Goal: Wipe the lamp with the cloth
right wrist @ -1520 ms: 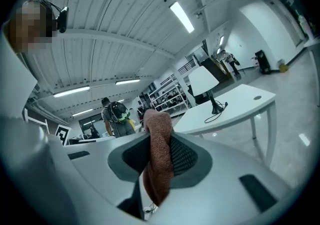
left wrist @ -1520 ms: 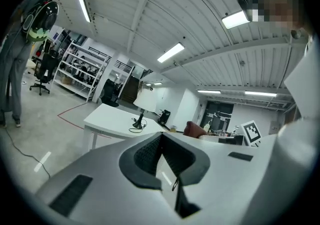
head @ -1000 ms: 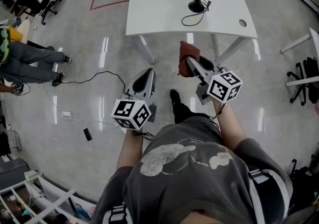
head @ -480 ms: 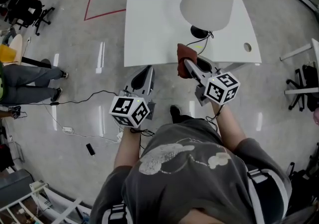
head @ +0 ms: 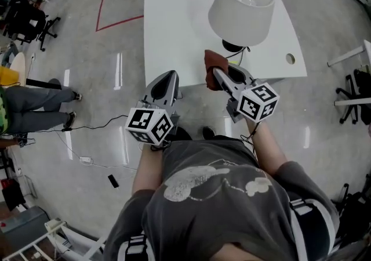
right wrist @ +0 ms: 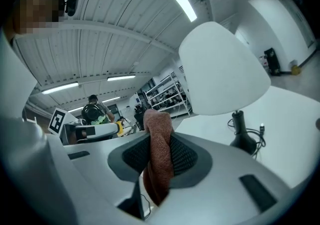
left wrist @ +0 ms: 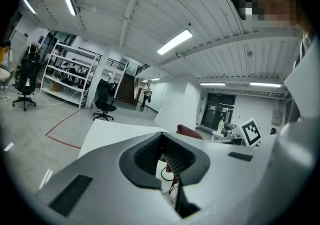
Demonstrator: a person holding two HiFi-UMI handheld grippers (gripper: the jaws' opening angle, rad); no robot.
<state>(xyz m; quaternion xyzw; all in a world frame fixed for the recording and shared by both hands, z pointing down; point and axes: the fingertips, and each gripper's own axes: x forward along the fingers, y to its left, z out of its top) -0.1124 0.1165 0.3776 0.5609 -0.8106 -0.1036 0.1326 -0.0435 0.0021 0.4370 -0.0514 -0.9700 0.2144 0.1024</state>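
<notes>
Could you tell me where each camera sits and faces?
Head view: on the head, looking steeply down at table and lamp; shows torso, forearms, left tongs, right tongs.
Left gripper view: on left tongs, looking along shut, empty jaws over table.
Right gripper view: on right tongs, looking along jaws clamped on cloth toward the lamp.
All three share lamp and cloth.

Lamp (head: 242,9) is white up top with a black base (head: 232,46), table (head: 174,31) white too. Cloth (head: 210,70) is rusty red-brown. Left gripper (head: 166,80) and right gripper (head: 218,73) are pale grey with dark ribbed pads (right wrist: 183,156) and black-and-white square markers. Floor (head: 81,51) is shiny grey with a red line (head: 104,3).
</notes>
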